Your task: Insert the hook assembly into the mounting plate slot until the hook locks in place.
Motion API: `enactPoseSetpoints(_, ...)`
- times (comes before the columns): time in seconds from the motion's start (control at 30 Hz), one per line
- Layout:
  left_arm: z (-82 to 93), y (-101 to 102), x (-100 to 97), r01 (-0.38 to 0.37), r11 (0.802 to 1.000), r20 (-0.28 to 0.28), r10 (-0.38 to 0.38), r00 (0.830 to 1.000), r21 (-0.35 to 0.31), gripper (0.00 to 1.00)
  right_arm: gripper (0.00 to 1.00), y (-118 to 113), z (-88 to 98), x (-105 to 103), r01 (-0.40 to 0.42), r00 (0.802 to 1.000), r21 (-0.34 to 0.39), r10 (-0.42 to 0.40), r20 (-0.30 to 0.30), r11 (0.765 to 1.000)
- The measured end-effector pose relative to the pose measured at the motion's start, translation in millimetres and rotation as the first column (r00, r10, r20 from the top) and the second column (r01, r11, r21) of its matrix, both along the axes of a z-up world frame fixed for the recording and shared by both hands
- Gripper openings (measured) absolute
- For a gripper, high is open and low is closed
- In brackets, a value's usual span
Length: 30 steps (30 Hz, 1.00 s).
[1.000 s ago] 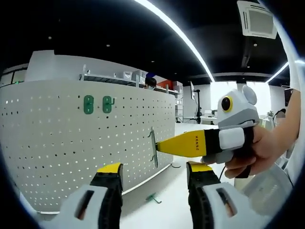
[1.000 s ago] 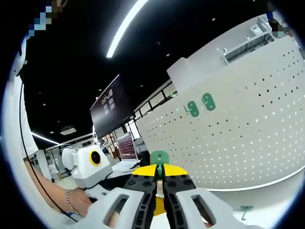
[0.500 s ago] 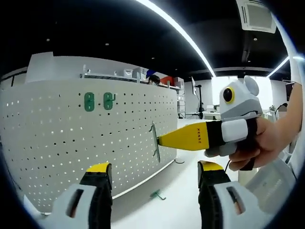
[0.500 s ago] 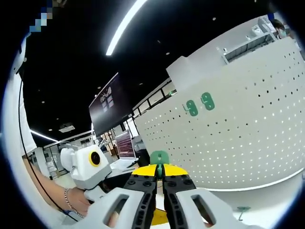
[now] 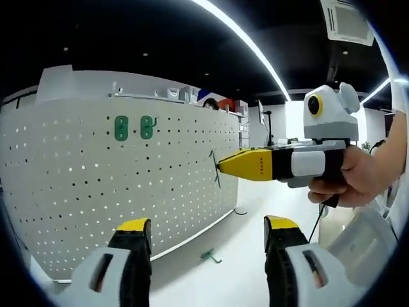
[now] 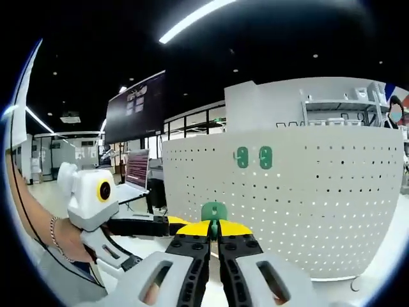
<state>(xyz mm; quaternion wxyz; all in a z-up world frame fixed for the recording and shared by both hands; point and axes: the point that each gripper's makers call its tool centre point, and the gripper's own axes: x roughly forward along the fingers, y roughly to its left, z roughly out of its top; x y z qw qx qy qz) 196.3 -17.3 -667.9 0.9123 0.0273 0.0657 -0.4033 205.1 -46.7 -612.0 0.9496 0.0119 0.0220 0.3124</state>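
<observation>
In the left gripper view the right gripper [image 5: 220, 167] is seen at centre right, jaws clamped on the green hook assembly [image 5: 215, 169], which is held just off the white pegboard [image 5: 83, 192]. Two green hooks [image 5: 134, 127] are mounted at the board's upper left. The left gripper [image 5: 208, 246] is held wide apart at the bottom, nothing between its jaws. A spare green hook [image 5: 209, 256] lies on the table [image 5: 236, 256].

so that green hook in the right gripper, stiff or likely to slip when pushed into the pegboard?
Probably stiff: the green hook keeps its flat shape while clamped. It looks thin and light. The right gripper pinches only its lower edge, so it may pivot or slip when pressed against the pegboard.
</observation>
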Motion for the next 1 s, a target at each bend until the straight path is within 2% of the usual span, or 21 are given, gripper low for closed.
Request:
enactPoseSetpoints(0.27,-27.6,8,-5.7,-0.003,1.000,-0.059,0.004,0.998,0.015,0.73,0.00,-16,8.7,17,0.042,0.999,0.017,-0.042,0.008,0.999)
enactPoseSetpoints(1.0,-65.7,28,-26.9,0.013,0.998,-0.145,-0.004,0.989,0.065,0.72,0.00,-46,36.5,70,0.152,0.988,0.027,-0.153,0.036,0.988)
